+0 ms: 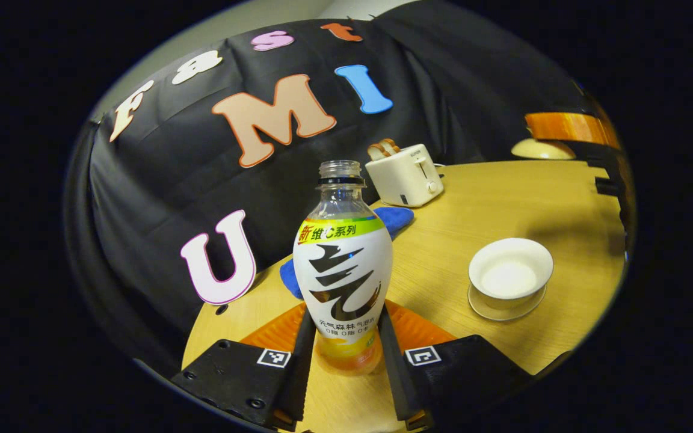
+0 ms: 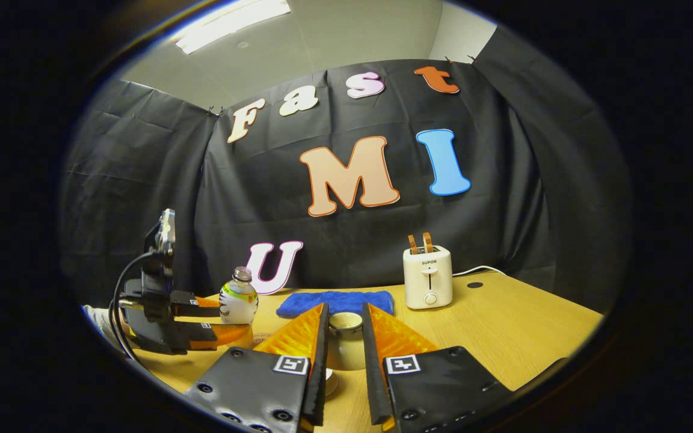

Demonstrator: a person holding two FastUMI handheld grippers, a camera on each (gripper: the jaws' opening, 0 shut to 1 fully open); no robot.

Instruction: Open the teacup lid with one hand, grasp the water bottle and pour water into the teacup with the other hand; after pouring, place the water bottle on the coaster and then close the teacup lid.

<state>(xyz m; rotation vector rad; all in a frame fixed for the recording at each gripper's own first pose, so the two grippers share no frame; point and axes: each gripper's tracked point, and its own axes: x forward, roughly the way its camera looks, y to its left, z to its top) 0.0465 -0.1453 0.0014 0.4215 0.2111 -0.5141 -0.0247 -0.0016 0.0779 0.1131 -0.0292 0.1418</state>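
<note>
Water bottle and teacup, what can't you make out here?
- Water bottle level: left gripper view, the label wraps it.
- Teacup contents: left gripper view, white interior, water indistinguishable.
- Teacup lid edges: right gripper view, the right gripper fingers cover them.

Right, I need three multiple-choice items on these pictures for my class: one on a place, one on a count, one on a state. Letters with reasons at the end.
1. What stands between the fingers of the left gripper?
A. the water bottle
B. a kettle
C. a plate

2. How many slices stick out of the toaster?
A. one
B. two
C. four

3. The teacup is:
A. lidded
B. open
C. tipped over

Answers:
1. A, since the fingers flank its lower body.
2. B, since two brown slices show at the top.
3. B, since its hollow shows and the teacup lid sits in the right gripper.
</note>
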